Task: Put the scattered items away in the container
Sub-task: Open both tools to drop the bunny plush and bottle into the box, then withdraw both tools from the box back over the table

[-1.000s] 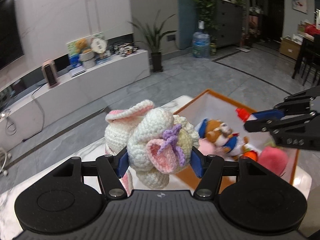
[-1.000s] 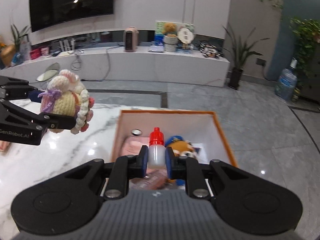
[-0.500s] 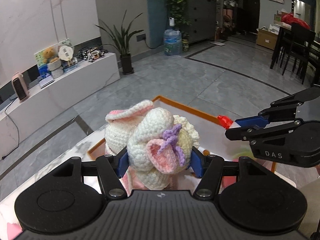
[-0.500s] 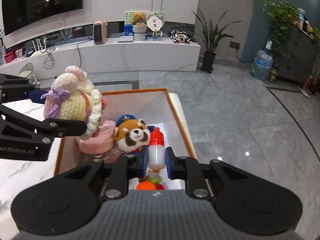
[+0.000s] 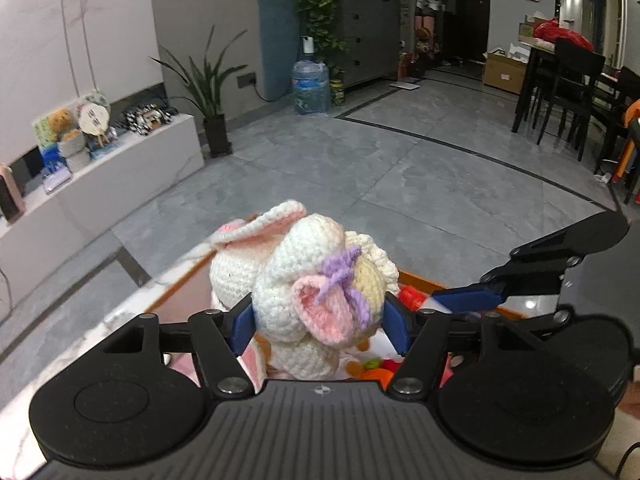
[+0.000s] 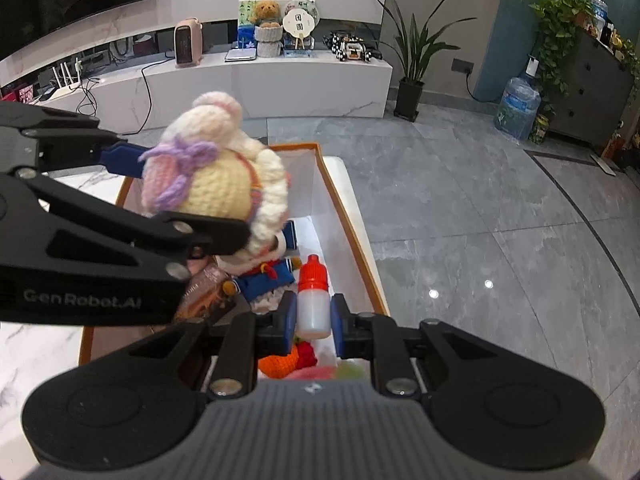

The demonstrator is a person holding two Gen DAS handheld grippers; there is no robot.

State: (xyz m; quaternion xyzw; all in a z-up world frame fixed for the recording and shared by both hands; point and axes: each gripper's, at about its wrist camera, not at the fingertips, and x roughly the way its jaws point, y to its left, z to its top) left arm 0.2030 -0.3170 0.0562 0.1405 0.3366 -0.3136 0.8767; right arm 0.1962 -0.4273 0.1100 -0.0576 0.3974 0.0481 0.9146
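Left wrist view: your left gripper (image 5: 318, 322) has the crochet bunny (image 5: 316, 284) between its jaws. They're opening now, w/ the pads still at the toy's sides, so the grip looks about to let go. The bunny hangs directly over the orange-rimmed container (image 5: 416, 279), whose near corner shows just under it on the white marble table (image 5: 132, 312). To the right, your right gripper (image 5: 472, 300) reaches in at about the same height.

Right wrist view: at left, the bunny sits above the container's left half, over a plush in a blue sailor top (image 6: 264, 276). Center, the right gripper's jaws are clamped on a small white dropper bottle w/ red cap (image 6: 313, 304), upright, long axis vertical, above the container's right side, near its orange rim (image 6: 352, 232). Both items look set to drop straight down, bunny first.
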